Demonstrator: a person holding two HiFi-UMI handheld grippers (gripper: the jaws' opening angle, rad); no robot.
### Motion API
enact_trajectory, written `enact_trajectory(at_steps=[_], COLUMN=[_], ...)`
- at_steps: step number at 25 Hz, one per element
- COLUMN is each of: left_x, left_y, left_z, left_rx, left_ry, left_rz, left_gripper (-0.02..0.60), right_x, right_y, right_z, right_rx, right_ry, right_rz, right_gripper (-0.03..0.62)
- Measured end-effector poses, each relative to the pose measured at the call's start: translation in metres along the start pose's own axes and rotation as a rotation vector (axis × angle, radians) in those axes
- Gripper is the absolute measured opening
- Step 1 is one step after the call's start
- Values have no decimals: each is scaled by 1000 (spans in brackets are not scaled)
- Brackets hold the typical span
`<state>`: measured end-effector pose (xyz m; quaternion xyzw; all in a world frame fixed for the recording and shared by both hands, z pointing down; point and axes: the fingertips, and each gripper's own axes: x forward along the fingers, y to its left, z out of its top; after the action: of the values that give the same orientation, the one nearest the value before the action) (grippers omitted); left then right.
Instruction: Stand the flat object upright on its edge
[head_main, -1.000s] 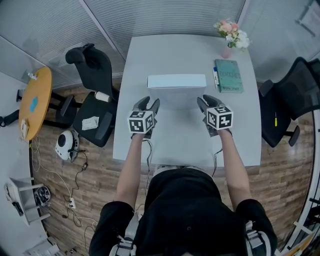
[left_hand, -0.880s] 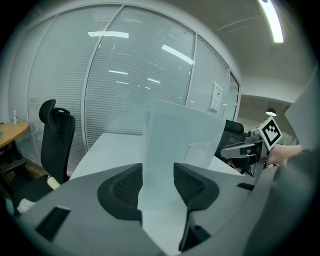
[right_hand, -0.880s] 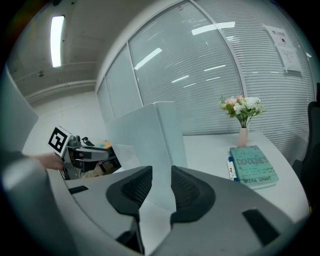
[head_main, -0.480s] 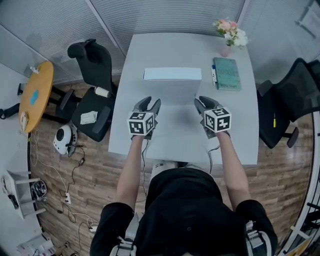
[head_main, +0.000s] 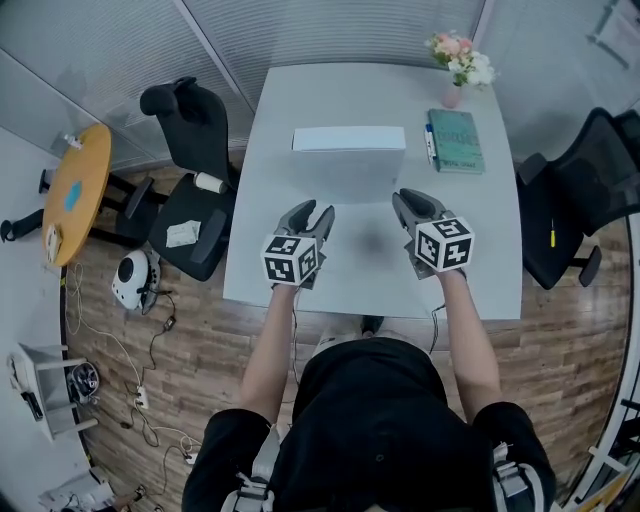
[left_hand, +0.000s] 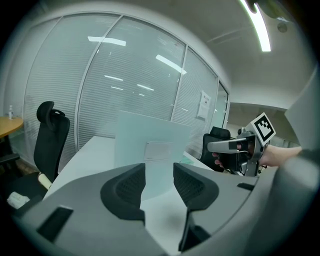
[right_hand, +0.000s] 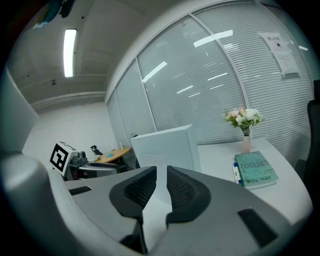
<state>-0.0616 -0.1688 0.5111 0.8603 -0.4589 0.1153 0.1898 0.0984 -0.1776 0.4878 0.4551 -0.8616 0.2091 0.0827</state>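
The flat white box (head_main: 349, 160) stands upright on its long edge at the middle of the grey table (head_main: 480, 260), with nothing touching it. In the left gripper view the box (left_hand: 150, 142) rises beyond the jaws, and the box (right_hand: 162, 142) shows the same way in the right gripper view. My left gripper (head_main: 312, 215) hovers near the table's front, well short of the box, open and empty (left_hand: 159, 185). My right gripper (head_main: 414, 200) hangs level with it on the right; its jaws are closing to a narrow gap with nothing between them (right_hand: 161, 187).
A teal book (head_main: 458, 143) with a pen (head_main: 430, 148) beside it lies at the table's right, and a vase of flowers (head_main: 456, 72) stands behind it. Black office chairs stand at the left (head_main: 190, 160) and right (head_main: 575, 200). A round wooden table (head_main: 72, 200) is far left.
Both grippers have drawn back from the box toward the table's front edge. The right jaws have narrowed. The box stays upright where it was.
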Motion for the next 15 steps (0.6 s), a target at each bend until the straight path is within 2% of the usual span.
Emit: enact_trajectory(at_steps=[9,15], left_x=[-55,-95], left_y=[-19,-28], left_z=[10,2], left_rx=[52,55], left_ry=[-51,-77], left_rz=[-53,-73], left_gripper=[167,126], right_x=[-42,-73], right_y=[43,86], right_z=[-14,-32], right_rx=[25,6], right_ry=[-19,-31], right_rz=[-70,-102], right_gripper=[48,21])
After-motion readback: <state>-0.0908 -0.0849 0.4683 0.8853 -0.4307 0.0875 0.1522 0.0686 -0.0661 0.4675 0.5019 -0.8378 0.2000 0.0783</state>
